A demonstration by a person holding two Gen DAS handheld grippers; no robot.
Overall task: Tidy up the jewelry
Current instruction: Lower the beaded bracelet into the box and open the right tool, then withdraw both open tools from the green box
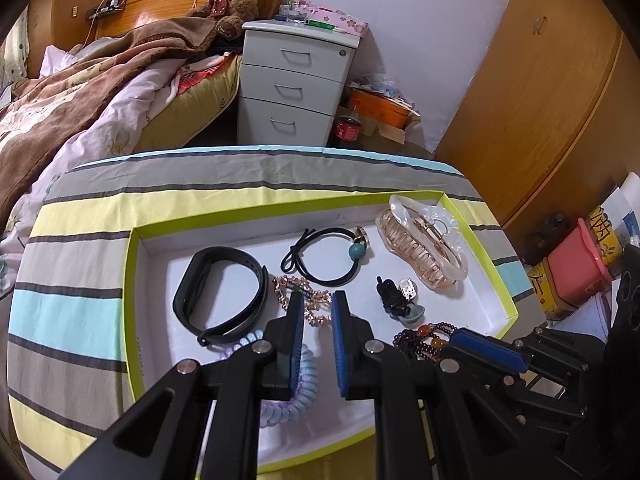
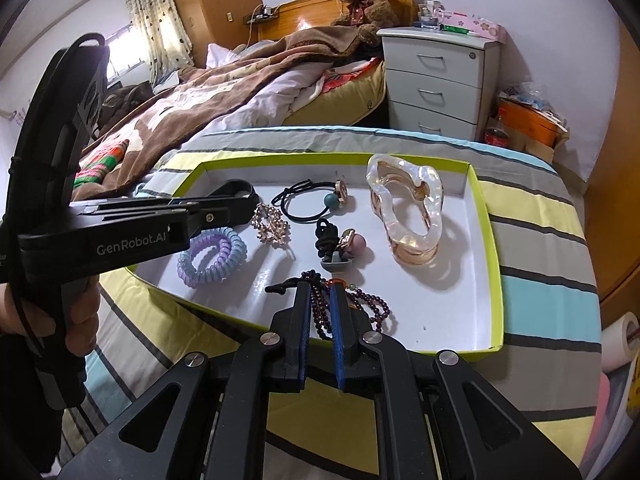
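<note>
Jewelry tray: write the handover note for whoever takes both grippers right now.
Left gripper: fingers closed on the rose-gold bracelet, which lies in the tray.
Right gripper: fingers closed on the dark bead strand at the tray's near edge.
Black band, coil tie, bead hair tie and claw clip lie apart in the tray.
Done: pieces seen are in the tray.
Left: final arrangement, not judgeable yet.

Dark purple bead bracelet [image 2: 372, 304] lies at the near edge of the lime-rimmed white tray [image 2: 490, 216]
</note>
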